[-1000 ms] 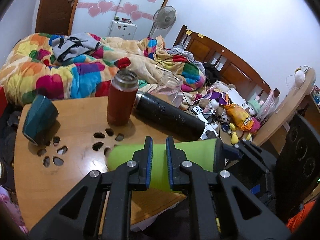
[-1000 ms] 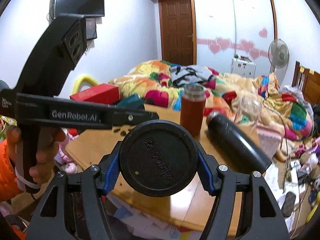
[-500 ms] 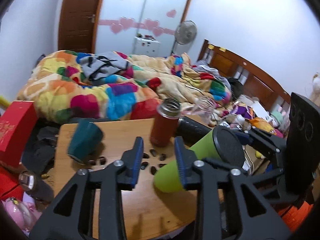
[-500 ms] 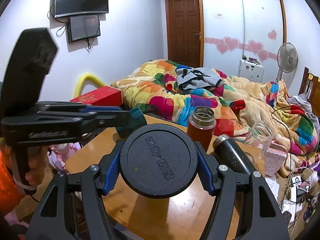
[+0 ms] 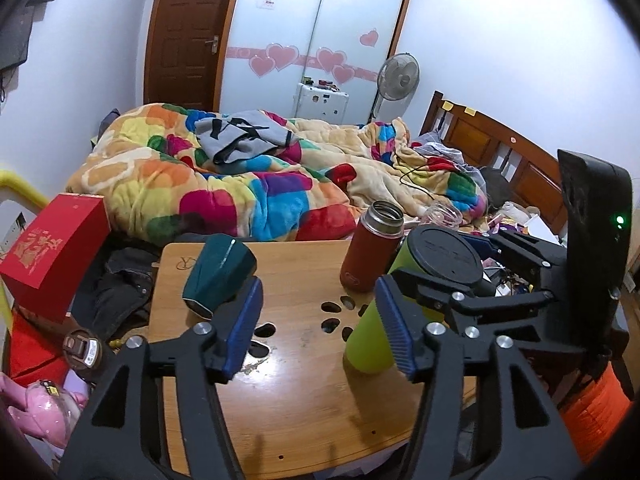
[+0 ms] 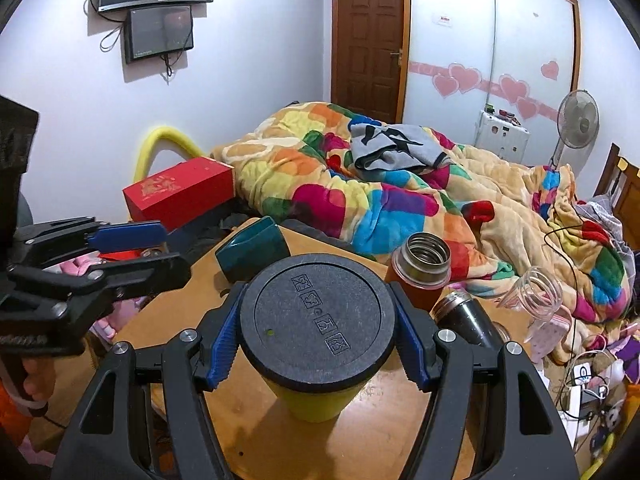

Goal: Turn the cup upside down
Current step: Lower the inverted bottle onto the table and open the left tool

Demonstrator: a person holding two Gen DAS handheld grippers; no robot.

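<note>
A: Where is the green cup?
B: On the wooden table, just in front of the red flask, its black end up, mouth end on the wood.
A: The grippers?
B: The right gripper pinches its black end; the left gripper is spread, holding nothing, left of the cup.

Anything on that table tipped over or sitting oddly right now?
Yes. The teal cup lies tipped on its side at the table's far left corner, and the black flask lies flat behind the open red flask. The green cup, clamped by the right gripper, stands a bit tilted.
</note>
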